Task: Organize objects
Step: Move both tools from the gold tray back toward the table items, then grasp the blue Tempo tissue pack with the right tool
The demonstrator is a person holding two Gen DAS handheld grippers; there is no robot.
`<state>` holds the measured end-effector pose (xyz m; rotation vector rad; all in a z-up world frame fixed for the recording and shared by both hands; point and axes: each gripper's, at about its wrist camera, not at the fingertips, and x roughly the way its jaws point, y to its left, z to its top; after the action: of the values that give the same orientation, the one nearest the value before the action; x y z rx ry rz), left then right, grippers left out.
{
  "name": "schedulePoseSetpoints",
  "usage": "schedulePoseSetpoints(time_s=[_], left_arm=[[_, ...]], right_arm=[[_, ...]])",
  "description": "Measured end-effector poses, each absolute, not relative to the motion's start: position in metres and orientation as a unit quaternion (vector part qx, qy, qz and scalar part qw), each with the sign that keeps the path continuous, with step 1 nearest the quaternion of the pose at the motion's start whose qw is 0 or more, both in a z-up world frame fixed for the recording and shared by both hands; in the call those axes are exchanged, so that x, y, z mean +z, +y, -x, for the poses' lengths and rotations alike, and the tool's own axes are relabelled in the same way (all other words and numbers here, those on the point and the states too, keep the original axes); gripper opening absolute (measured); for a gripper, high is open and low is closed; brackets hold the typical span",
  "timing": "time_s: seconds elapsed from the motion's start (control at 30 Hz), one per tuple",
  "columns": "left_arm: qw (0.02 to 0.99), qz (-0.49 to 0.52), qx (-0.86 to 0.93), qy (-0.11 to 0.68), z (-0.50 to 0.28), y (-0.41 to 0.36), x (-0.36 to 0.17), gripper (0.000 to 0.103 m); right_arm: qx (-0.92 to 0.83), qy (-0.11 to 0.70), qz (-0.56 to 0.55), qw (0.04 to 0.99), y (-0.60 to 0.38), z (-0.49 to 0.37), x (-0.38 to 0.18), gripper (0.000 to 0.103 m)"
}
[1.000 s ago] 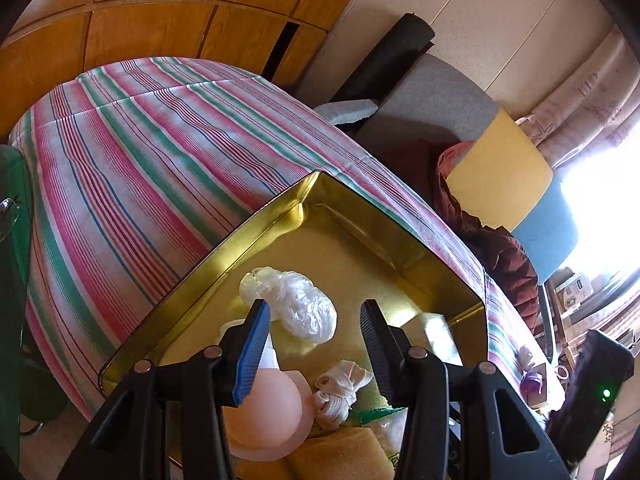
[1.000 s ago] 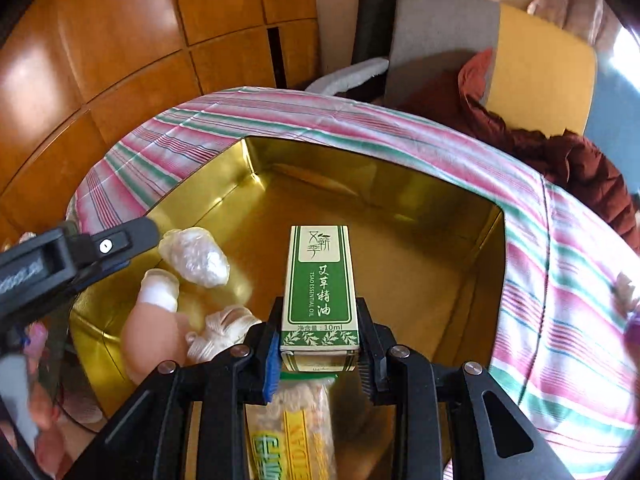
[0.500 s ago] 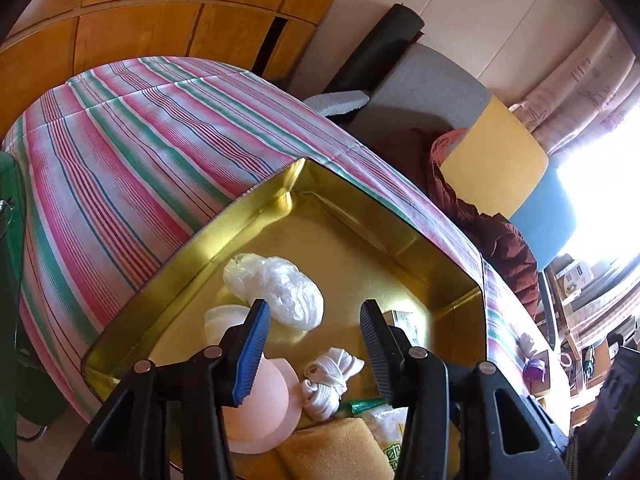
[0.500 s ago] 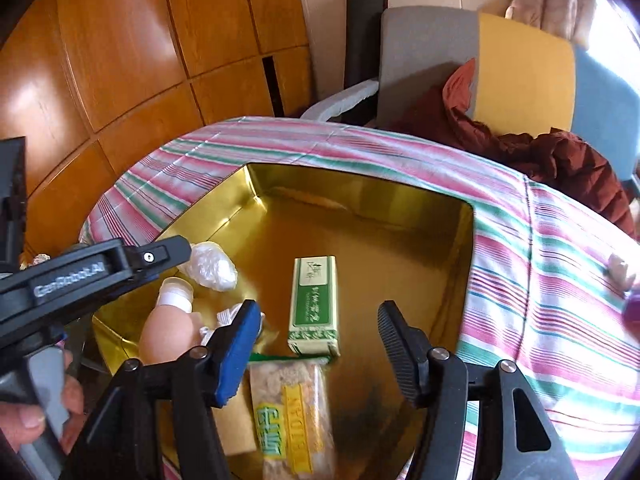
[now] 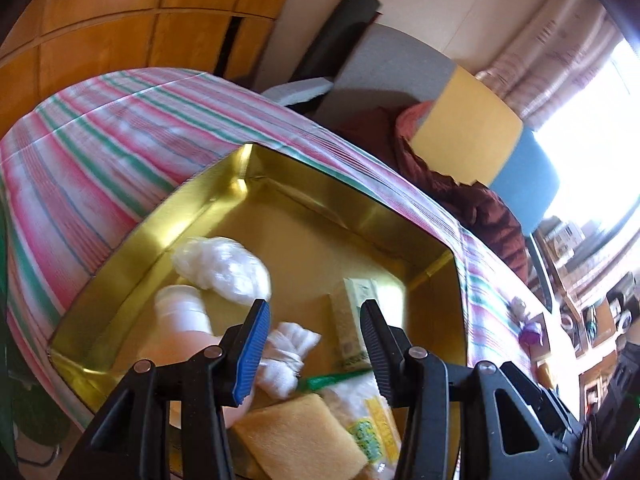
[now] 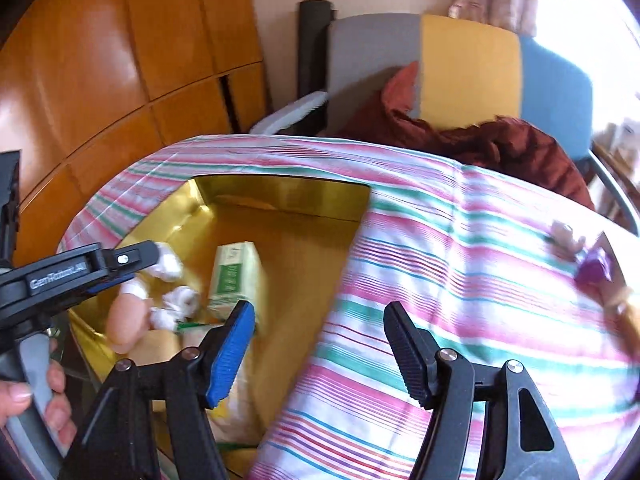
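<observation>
The right gripper [image 6: 320, 344], empty, is opening over the striped desk [image 6: 460, 280], the green box [image 6: 234, 276] lying released in the gold tin [image 6: 280, 196] to its left.

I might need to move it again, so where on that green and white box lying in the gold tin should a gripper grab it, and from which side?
Grip the green and white box across its two long narrow sides near mid-length, coming from above. It lies flat on the gold tin floor with its broad face up, and open floor shows along its far long side; the white cloth bundle crowds the other side.

Black tongs [image 6: 320, 344] — blue ribbed pad, silver screws.
</observation>
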<state>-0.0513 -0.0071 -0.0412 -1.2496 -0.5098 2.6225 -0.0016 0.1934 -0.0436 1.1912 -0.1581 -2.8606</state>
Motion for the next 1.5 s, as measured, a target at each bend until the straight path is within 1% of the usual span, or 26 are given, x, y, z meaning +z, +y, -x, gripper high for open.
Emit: schedulePoseSetpoints(time_s=[0.47,0.6,0.77,0.87,1.03,1.17,1.23,1.3,1.37,1.5], left_arm=[[0.249,0.412,0.874,-0.064,0.013,0.080,-0.035,0.047],[0.274,0.417,0.866,-0.041,-0.002,0.100,-0.039,0.047],[0.309,0.415,0.856,-0.017,-0.022,0.121,-0.041,0.047],[0.310,0.408,0.859,0.003,-0.033,0.129,-0.038,0.051],[0.320,0.395,0.861,0.012,-0.042,0.137,-0.030,0.051],[0.330,0.402,0.853,0.031,-0.045,0.155,-0.030,0.051],[0.335,0.405,0.849,0.046,-0.049,0.164,-0.032,0.051],[0.340,0.407,0.846,0.060,-0.052,0.172,-0.034,0.051],[0.344,0.411,0.841,0.069,-0.055,0.181,-0.038,0.051],[0.357,0.422,0.830,0.075,-0.058,0.195,-0.044,0.051]], right_arm=[[-0.904,-0.070,-0.413,-0.091,0.311,-0.057,-0.068,0.070],[-0.895,-0.071,-0.419,-0.137,0.361,-0.079,-0.066,0.071],[-0.888,-0.062,-0.404,-0.211,0.432,-0.109,-0.052,0.077],[-0.872,-0.077,-0.413,-0.250,0.483,-0.121,-0.051,0.077],[-0.846,-0.153,-0.442,-0.258,0.540,-0.134,-0.068,0.077],[-0.859,-0.174,-0.443,-0.187,0.531,-0.128,-0.077,0.078],[-0.871,-0.202,-0.432,-0.122,0.521,-0.127,-0.072,0.076],[-0.884,-0.201,-0.411,-0.094,0.514,-0.129,-0.061,0.076],[-0.897,-0.180,-0.387,-0.113,0.517,-0.133,-0.048,0.077],[-0.896,-0.125,-0.365,-0.220,0.557,-0.134,-0.034,0.077]])
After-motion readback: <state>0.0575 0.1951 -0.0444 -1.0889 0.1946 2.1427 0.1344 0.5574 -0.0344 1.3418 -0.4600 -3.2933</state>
